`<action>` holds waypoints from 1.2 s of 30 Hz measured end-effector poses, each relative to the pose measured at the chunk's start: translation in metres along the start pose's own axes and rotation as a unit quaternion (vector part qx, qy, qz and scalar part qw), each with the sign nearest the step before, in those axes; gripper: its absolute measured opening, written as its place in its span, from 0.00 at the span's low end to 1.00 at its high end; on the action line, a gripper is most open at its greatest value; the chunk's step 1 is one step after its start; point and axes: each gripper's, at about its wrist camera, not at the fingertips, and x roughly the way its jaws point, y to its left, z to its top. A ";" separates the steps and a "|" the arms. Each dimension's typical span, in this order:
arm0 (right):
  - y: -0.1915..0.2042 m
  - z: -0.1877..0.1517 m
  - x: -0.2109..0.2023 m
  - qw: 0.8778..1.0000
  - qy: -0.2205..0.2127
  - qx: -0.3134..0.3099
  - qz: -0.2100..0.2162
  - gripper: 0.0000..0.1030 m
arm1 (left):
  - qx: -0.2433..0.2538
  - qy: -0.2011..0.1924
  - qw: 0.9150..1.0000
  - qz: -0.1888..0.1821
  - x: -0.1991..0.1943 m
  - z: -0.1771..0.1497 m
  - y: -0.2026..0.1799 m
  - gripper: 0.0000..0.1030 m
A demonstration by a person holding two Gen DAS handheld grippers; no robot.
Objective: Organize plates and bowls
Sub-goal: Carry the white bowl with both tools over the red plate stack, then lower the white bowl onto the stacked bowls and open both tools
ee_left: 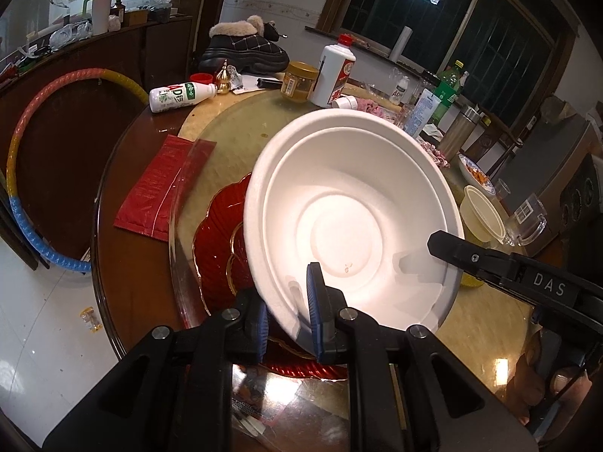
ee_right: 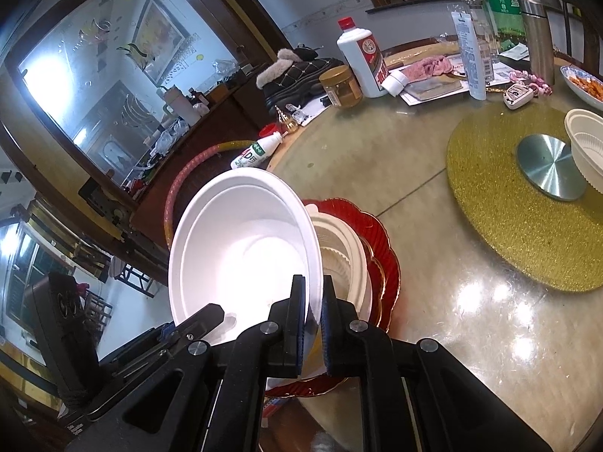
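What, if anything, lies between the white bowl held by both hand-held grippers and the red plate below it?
A cream ribbed bowl already sits on the red plate, right under the tilted white bowl. Left hand-held gripper and right hand-held gripper both clamp its rim. Nothing else visible intervenes.

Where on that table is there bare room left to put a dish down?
Bare glass lies between the red plate and the gold mat. The far edge is crowded around the white liquor bottle, jar and pink cloth.

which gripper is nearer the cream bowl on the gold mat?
Right. The right gripper clamps the white bowl's rim on the side toward the cream bowl; the left gripper clamps the opposite rim, farther away.
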 end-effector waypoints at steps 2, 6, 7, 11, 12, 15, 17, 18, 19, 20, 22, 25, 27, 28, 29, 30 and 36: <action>0.000 0.000 0.002 1.000 0.002 0.000 0.000 0.09 | -0.001 0.001 1.000 0.000 0.001 0.000 0.001 0.14; 0.001 0.000 0.003 1.000 0.002 0.000 0.001 0.09 | 0.001 0.003 1.000 0.003 0.002 -0.001 0.002 0.14; 0.001 0.000 0.003 1.000 0.002 0.000 0.001 0.09 | 0.001 0.005 1.000 0.004 0.003 -0.001 0.002 0.14; 0.000 0.000 0.004 1.000 0.006 0.003 0.005 0.09 | -0.009 0.007 1.000 0.003 0.004 0.000 0.004 0.14; 0.000 0.000 0.004 1.000 0.006 0.004 0.006 0.09 | -0.011 0.007 1.000 0.003 0.004 0.000 0.005 0.14; -0.001 0.000 0.005 1.000 0.005 0.005 0.008 0.09 | -0.008 0.008 1.000 0.010 0.006 0.000 0.004 0.14; -0.003 0.000 0.005 1.000 0.006 0.008 0.010 0.09 | -0.012 0.007 1.000 0.010 0.006 0.000 0.004 0.14; -0.003 0.000 0.005 1.000 0.004 0.008 0.011 0.09 | -0.012 0.007 1.000 0.010 0.006 0.000 0.004 0.14; -0.003 0.000 0.005 1.000 0.003 0.009 0.011 0.10 | -0.013 0.006 1.000 0.011 0.005 0.001 0.004 0.14; -0.004 0.000 0.005 1.000 0.003 0.009 0.011 0.10 | -0.015 0.005 1.000 0.012 0.005 0.001 0.004 0.15; -0.003 0.000 0.006 1.000 0.005 0.007 0.009 0.13 | -0.018 0.001 1.000 0.019 0.004 0.002 0.004 0.21; -0.003 0.001 0.006 1.000 0.008 0.010 0.020 0.52 | -0.031 -0.004 0.999 0.019 0.002 0.004 0.007 0.61; -0.001 0.000 0.003 1.000 -0.003 0.011 0.026 0.76 | -0.046 -0.024 0.998 0.021 -0.004 0.004 0.011 0.75; -0.001 0.000 0.000 1.000 -0.011 0.009 0.022 0.82 | -0.049 -0.031 0.998 0.027 -0.005 0.004 0.012 0.75; -0.001 0.000 -0.001 1.000 -0.014 0.008 0.020 0.82 | -0.050 -0.037 0.997 0.033 -0.006 0.005 0.013 0.76; -0.001 0.000 -0.003 1.000 -0.015 0.008 0.020 0.82 | -0.049 -0.040 0.997 0.038 -0.007 0.005 0.013 0.76; -0.009 -0.001 -0.009 0.999 -0.016 0.034 0.035 0.82 | -0.049 -0.041 0.997 0.041 -0.009 0.006 0.012 0.76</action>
